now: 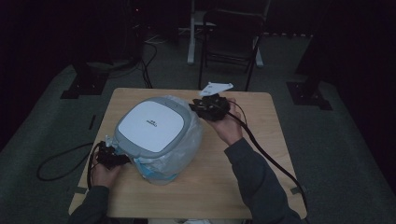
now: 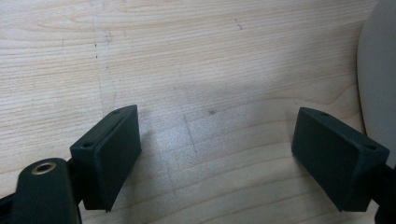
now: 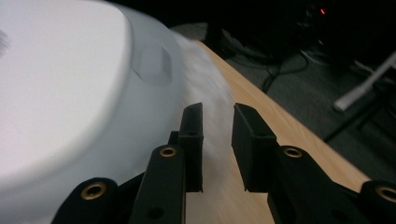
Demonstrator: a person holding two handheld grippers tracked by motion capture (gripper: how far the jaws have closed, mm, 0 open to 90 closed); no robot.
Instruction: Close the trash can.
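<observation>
A white and grey appliance, wrapped in a clear plastic bag, was seen lying left of centre on the wooden table in the high view, its square white top facing up. The left gripper was held at the lower left of that frame, just beside the near left corner of the appliance, where blue tape was seen on the bag. In the left gripper view its jaws were spread wide, one at the lower left and one at the lower right of the frame, with only bare table top between them; the appliance's pale edge was seen at the right margin, close to the right jaw, though contact could not be judged. The right gripper was held above centre in the high view, at the upper right side of the appliance, with the hand below it and a grey three-cornered plate above it. In the right gripper view its jaws were set narrowly apart, and blurred white plastic was seen between and behind them; whether the pads pressed on the bag could not be told. A dark chair was seen on the floor beyond the table.
</observation>
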